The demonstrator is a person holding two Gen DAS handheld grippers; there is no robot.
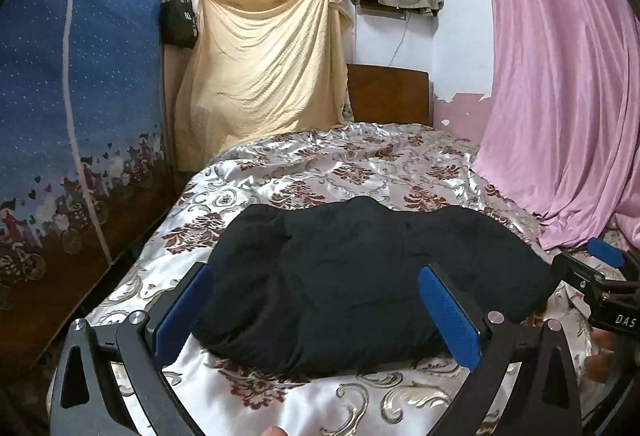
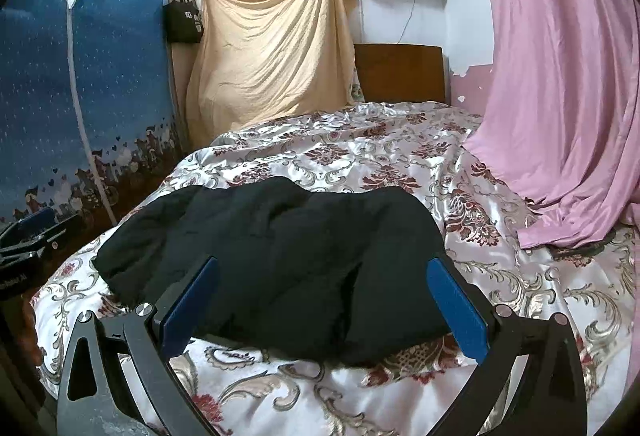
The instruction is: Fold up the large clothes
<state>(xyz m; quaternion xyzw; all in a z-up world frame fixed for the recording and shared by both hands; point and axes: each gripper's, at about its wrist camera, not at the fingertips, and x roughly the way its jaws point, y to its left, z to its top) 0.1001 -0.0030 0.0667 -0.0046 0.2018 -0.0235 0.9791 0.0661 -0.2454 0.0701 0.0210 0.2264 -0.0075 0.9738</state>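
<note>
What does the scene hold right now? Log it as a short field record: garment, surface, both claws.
garment: black padded garment, lying bunched in a compact mound
surface: floral satin bedspread
left claw: open, empty, at the garment's near edge
right claw: open, empty, at the near edge
beside bed: pink curtain

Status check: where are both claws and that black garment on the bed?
Left claw open, empty. Right claw open, empty. Bulky black padded garment bundled on the floral satin bedspread, ungripped. Pink curtain drapes onto the bed's right side.
</note>
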